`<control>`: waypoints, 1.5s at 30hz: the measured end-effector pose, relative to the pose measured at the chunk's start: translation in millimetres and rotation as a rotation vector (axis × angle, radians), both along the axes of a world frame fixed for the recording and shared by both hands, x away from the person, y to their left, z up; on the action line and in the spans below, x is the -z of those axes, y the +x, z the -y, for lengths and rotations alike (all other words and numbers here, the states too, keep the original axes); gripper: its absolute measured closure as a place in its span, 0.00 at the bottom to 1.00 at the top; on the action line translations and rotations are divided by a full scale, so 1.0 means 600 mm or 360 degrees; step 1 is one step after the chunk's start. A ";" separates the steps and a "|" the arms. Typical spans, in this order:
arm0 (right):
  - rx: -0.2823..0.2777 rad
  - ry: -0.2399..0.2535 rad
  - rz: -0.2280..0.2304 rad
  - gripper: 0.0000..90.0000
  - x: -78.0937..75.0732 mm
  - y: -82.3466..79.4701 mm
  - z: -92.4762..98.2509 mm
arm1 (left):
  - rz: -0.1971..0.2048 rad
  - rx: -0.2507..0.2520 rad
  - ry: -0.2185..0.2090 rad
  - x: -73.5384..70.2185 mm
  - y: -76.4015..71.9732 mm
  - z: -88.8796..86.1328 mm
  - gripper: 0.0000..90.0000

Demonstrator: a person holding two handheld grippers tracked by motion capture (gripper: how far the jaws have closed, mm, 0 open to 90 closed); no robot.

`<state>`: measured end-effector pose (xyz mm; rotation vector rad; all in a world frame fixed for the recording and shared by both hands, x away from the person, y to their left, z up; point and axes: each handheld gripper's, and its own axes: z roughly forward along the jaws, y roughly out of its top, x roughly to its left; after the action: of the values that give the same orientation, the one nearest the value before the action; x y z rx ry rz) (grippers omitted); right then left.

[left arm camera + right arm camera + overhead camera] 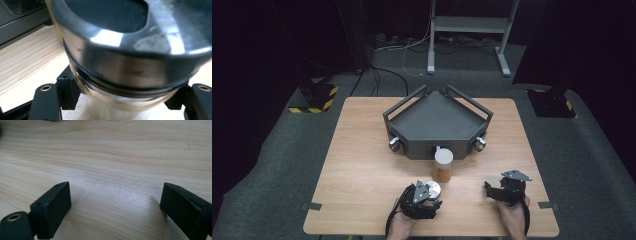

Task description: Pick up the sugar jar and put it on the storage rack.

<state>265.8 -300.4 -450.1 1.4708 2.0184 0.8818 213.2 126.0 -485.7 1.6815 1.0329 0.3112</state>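
A: High view first: the left gripper point(428, 196) sits near the table's point(362, 165) front edge, its jaws clamped on a round metal lid point(432, 189). The jar point(443, 165) it belongs to stands just beyond, upright, apart from the lid and close to the front of the grey tray point(439, 120).

B: And the right gripper point(497, 192)?

A: Wide open, nothing between the jaws, hovering over bare wood toward the front right.

B: So what could go wrong?

A: In the left gripper view the lid point(130, 50) is smooth, curved and shiny, and the pads point(67, 90) catch it low on the rim. I'd judge it could twist or slide out when carried.

B: And the jar?

A: It's tall and unsupported. If the lid comes down off-centre or tilted, it may push the jar over or toward the tray, spilling the brownish contents. Steadying it with the free gripper would help.
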 end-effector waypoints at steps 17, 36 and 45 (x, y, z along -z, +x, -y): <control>0.0000 0.0000 0.0000 0.11 0.000 0.000 0.000 | 0.0009 0.0354 0.0531 -0.065 0.041 -0.043 0.34; 0.0001 -0.0002 0.0002 0.11 0.000 -0.001 -0.001 | -0.0018 0.0303 0.0488 -0.120 0.055 -0.083 0.34; 0.0001 -0.0002 0.0002 0.11 0.000 -0.001 -0.001 | -0.0005 0.0253 0.0470 -0.165 0.079 -0.096 0.34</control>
<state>265.5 -300.0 -450.1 1.4697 2.0176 0.8810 260.5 183.5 -386.8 2.0177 0.8801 0.3705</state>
